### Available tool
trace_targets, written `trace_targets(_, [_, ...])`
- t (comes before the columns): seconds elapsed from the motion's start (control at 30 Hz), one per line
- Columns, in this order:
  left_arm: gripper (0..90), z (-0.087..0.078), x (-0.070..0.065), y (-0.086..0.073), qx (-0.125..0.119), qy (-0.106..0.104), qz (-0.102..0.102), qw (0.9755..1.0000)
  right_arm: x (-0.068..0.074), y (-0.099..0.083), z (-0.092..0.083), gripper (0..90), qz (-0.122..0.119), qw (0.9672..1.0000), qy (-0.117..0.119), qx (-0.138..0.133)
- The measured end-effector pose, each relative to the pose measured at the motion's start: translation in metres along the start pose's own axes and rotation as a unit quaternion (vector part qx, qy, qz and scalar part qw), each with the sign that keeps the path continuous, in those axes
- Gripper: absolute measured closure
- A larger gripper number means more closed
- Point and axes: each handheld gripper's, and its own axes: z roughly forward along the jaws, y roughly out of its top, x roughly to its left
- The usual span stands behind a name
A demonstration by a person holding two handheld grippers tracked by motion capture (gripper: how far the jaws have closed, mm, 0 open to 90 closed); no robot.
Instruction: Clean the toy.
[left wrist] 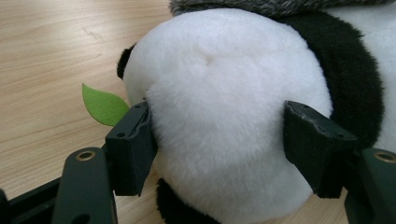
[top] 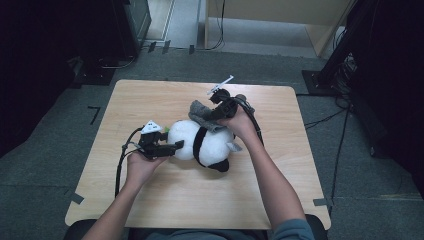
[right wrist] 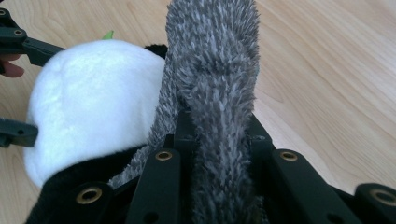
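A black-and-white plush panda (top: pixel 200 142) lies on its side in the middle of the wooden table (top: pixel 200 200). My left gripper (top: pixel 177 146) comes in from the left, and its two pads press into the sides of the panda's white head (left wrist: pixel 224 84). A green felt leaf (left wrist: pixel 102 105) sticks out by the left pad. A grey fuzzy cloth strip (top: pixel 200 112) lies over the panda's far side. My right gripper (top: pixel 212 116) is shut on this strip (right wrist: pixel 215 60), which rises from between its jaws. The left gripper's jaws (right wrist: pixel 28 44) also appear in the right gripper view.
Bare wood surrounds the panda on all sides. Beyond the table's far edge lies grey floor with cables, dark equipment stands at left and right, and a pale cabinet (top: pixel 280 15) at the back.
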Motion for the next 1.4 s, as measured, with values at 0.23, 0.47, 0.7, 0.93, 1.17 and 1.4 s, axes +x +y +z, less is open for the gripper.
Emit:
trace_targets(0.23, [30.2, 0.0, 0.0, 0.0, 0.001, 0.0, 0.001, 1.0, -0.011, -0.015, -0.011, 73.7, 0.015, 0.9998, -0.005, -0.01])
trace_targets(0.47, [30.4, 0.0, 0.0, 0.0, 0.003, 0.0, 0.0, 1.0, -0.014, -0.023, -0.018, 73.3, 0.011, 0.9996, -0.02, -0.018])
trace_targets(0.7, [31.1, 0.0, 0.0, 0.0, 0.001, -0.004, -0.004, 1.0, -0.025, -0.035, -0.024, 73.2, 0.029, 0.9991, -0.021, -0.021])
trace_targets(0.93, [31.5, 0.0, 0.001, 0.0, 0.002, -0.004, -0.007, 1.0, -0.019, -0.035, -0.04, 73.5, 0.02, 0.9984, -0.027, -0.046])
trace_targets(1.17, [31.5, 0.0, 0.001, 0.0, 0.002, -0.003, -0.007, 1.0, 0.001, -0.022, -0.049, 73.4, 0.003, 0.9979, -0.019, -0.062])
trace_targets(1.4, [31.7, 0.0, 0.001, 0.0, 0.001, -0.004, -0.006, 1.0, 0.033, 0.0, -0.042, 72.9, -0.029, 0.9969, 0.003, -0.073])
